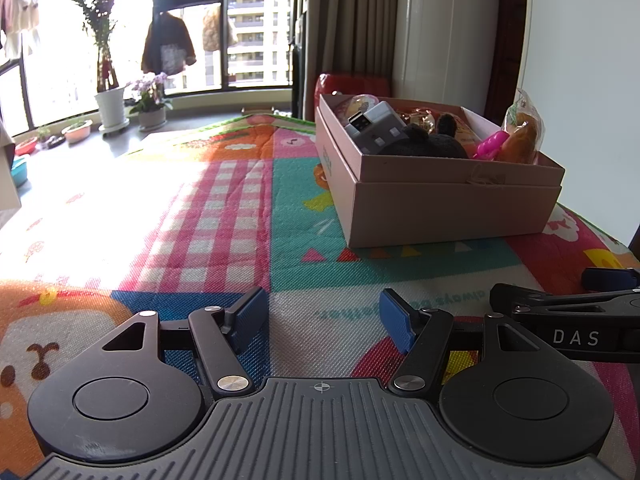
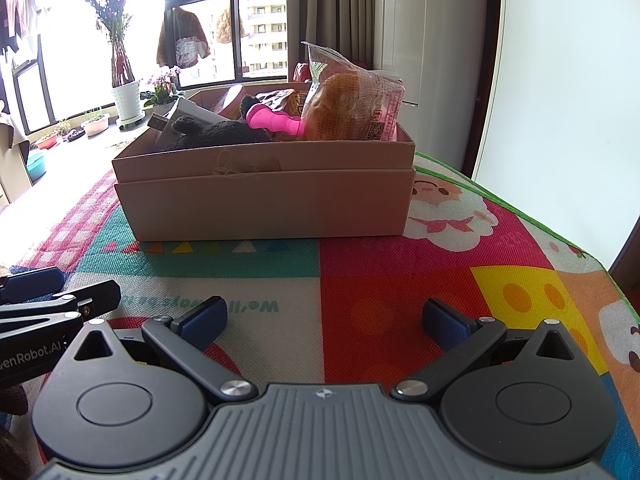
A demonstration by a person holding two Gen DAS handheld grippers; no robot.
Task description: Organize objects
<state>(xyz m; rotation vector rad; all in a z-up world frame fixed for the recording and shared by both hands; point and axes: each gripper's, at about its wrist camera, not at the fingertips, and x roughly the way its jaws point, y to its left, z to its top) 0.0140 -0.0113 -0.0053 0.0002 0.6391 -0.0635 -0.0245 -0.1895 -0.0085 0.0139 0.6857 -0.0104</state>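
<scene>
A pale cardboard box [image 1: 452, 200] stands on the colourful play mat, ahead and to the right in the left wrist view, and straight ahead in the right wrist view [image 2: 264, 204]. It holds a grey charger block [image 1: 374, 124], a dark plush toy [image 2: 224, 132], a pink plastic toy [image 2: 274, 122] and a wrapped bread bag [image 2: 352, 108]. My left gripper [image 1: 320, 318] is open and empty, low over the mat. My right gripper [image 2: 324, 320] is open and empty, short of the box. Each gripper shows at the edge of the other's view.
The play mat [image 1: 224, 216] covers the floor. Potted plants [image 1: 110, 100] and small pots stand by the window at the back left. Curtains and a white wall [image 2: 560, 80] stand behind and right of the box. The mat's green edge [image 2: 560, 236] runs along the right.
</scene>
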